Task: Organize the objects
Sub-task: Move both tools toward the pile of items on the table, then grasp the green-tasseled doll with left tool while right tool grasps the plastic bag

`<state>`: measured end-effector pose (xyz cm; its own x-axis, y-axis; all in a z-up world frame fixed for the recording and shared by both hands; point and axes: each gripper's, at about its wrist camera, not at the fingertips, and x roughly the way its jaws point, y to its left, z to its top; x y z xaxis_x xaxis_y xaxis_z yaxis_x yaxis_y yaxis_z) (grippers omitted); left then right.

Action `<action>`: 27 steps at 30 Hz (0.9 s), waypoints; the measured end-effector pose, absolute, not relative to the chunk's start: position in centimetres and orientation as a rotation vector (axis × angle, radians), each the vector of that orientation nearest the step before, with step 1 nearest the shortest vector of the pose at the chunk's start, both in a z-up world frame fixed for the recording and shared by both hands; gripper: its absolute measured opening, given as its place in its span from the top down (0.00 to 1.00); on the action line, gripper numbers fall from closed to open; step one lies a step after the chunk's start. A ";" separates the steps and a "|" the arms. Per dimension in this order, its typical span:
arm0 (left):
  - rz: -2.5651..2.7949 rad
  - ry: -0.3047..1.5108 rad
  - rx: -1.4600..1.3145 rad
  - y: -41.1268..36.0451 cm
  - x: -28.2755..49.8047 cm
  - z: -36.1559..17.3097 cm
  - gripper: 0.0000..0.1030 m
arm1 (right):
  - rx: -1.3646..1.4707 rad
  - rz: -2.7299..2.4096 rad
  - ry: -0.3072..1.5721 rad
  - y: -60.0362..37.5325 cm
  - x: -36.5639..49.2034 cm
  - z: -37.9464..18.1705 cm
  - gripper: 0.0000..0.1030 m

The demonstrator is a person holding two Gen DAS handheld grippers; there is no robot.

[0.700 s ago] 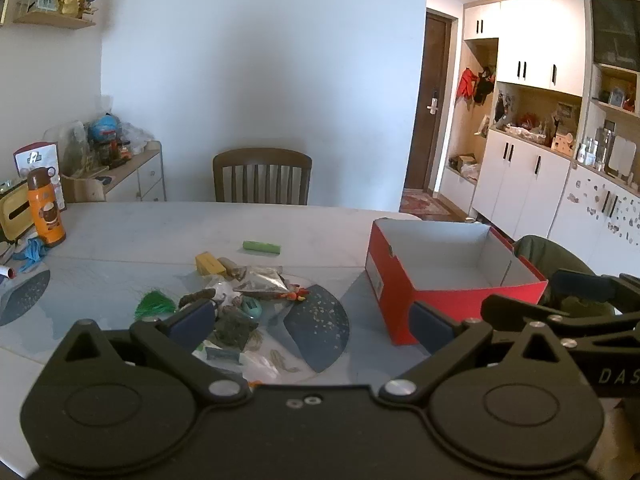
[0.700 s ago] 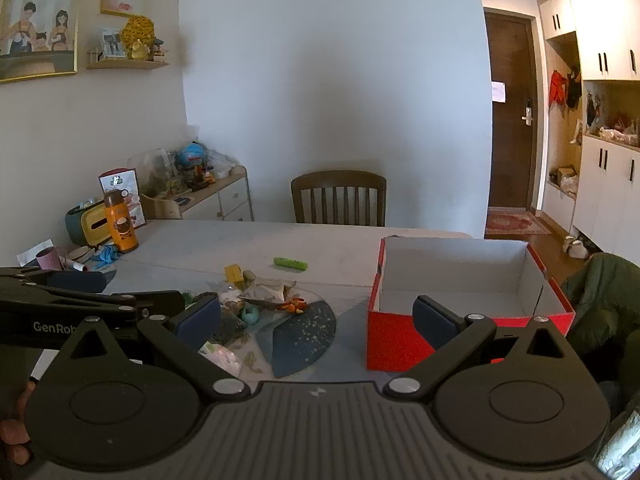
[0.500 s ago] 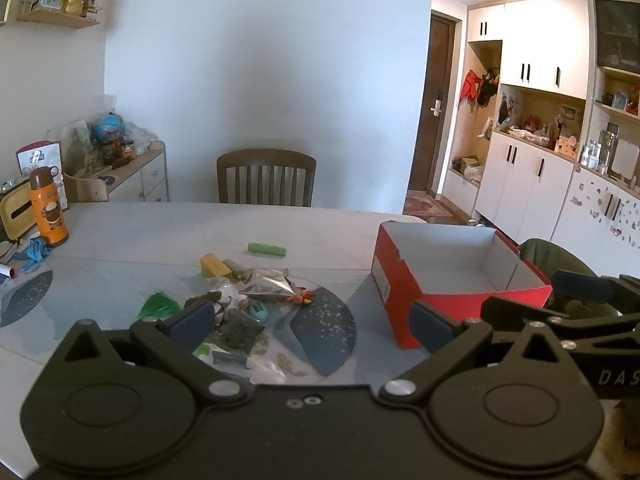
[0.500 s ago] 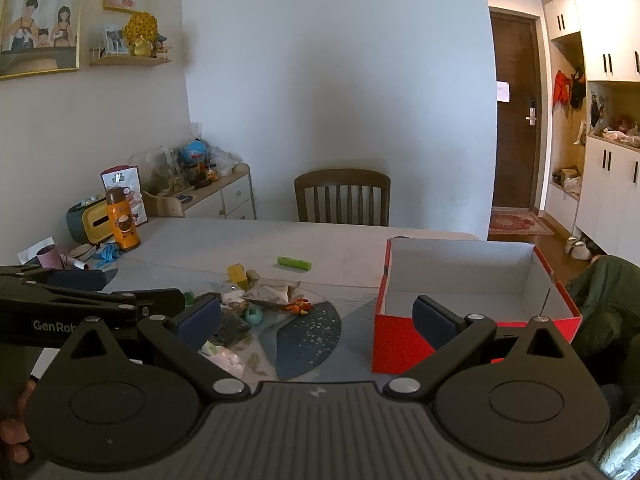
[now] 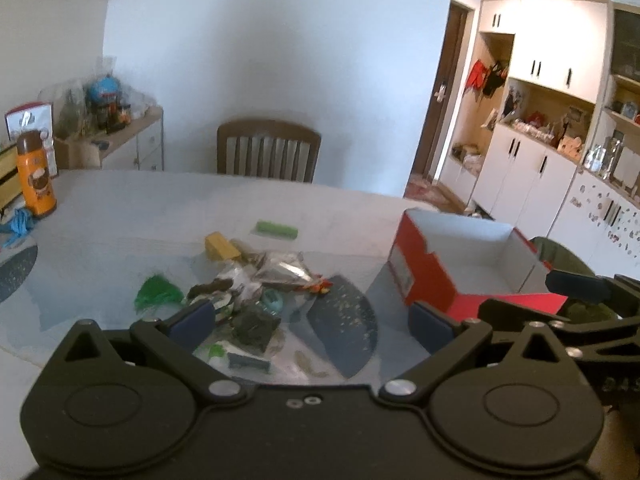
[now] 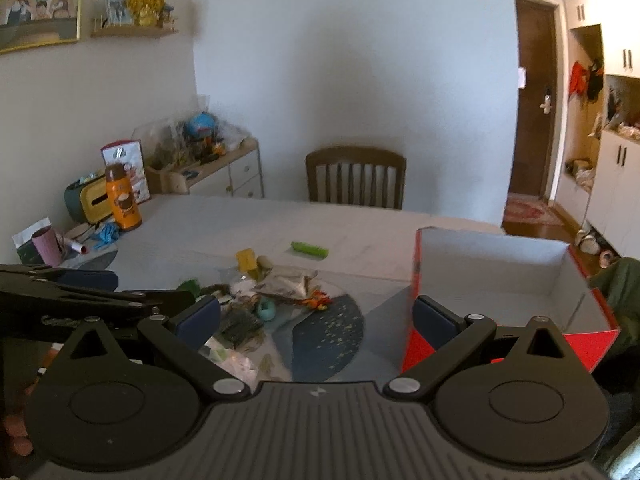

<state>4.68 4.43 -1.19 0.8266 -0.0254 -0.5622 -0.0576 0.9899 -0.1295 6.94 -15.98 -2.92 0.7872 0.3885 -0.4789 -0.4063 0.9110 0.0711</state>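
Hovering above the near edge of the table (image 5: pixel 120 208), both grippers face a heap of small things (image 5: pixel 248 296) that sits to the left of the red box (image 5: pixel 432 280). The left gripper (image 5: pixel 310 320) has its jaws spread wide with nothing between them, and so does the right gripper (image 6: pixel 316 318); neither touches anything. Standing open-topped with a bare white inside, the box appears to be the place where the clutter is meant to go, which would explain why it stands just beside the heap. Left of the box and behind the heap lie a yellow block (image 5: pixel 220 246) and a green stick (image 5: pixel 277 230), slightly apart from the rest. A green tuft (image 5: pixel 157 294) marks the heap's far side from the box. Far to the left of the box, an orange bottle (image 6: pixel 120 202) stands upright and looks like no part of the job. Sorting seems not yet begun, since the box holds nothing.
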 end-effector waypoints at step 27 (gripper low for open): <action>0.034 0.880 -0.173 17.0 17.8 -11.4 0.08 | -0.249 0.641 0.778 -3.5 14.2 -11.7 0.01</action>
